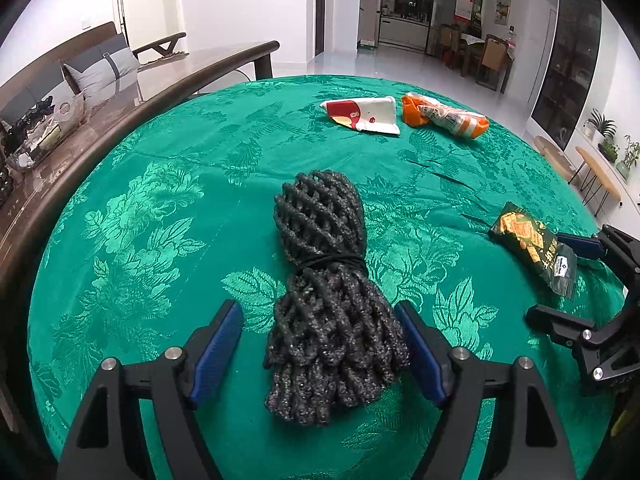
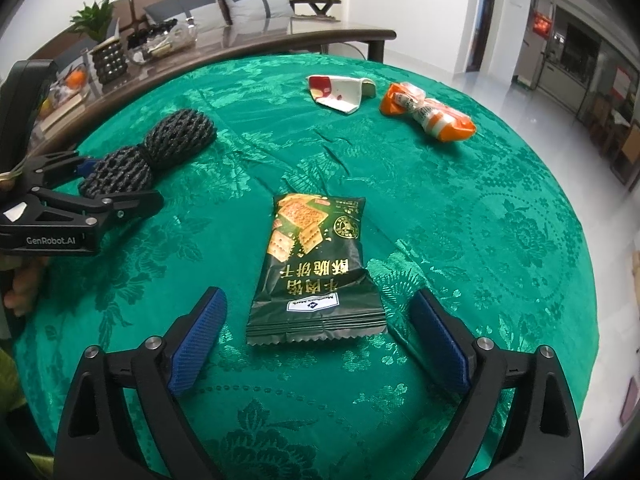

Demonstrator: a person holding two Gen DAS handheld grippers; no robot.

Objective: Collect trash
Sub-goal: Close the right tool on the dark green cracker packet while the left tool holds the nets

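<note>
A black foam net bundle (image 1: pixel 324 300) tied in the middle lies on the green tablecloth (image 1: pixel 160 200). My left gripper (image 1: pixel 320 312) is open, its blue pads on either side of the bundle's near end. A dark green cracker packet (image 2: pixel 316 268) lies flat in the right wrist view. My right gripper (image 2: pixel 318 308) is open around the packet's near sealed edge. The packet (image 1: pixel 536 248) and the right gripper (image 1: pixel 576 280) also show in the left wrist view, at the right. The bundle (image 2: pixel 152 156) and the left gripper (image 2: pixel 116 184) show in the right wrist view, at the left.
A crumpled red and white wrapper (image 1: pixel 366 114) and an orange and white wrapper (image 1: pixel 444 118) lie at the table's far side. A dark wooden side table (image 1: pixel 120 92) with a glass dish stands to the left. A sofa stands behind it.
</note>
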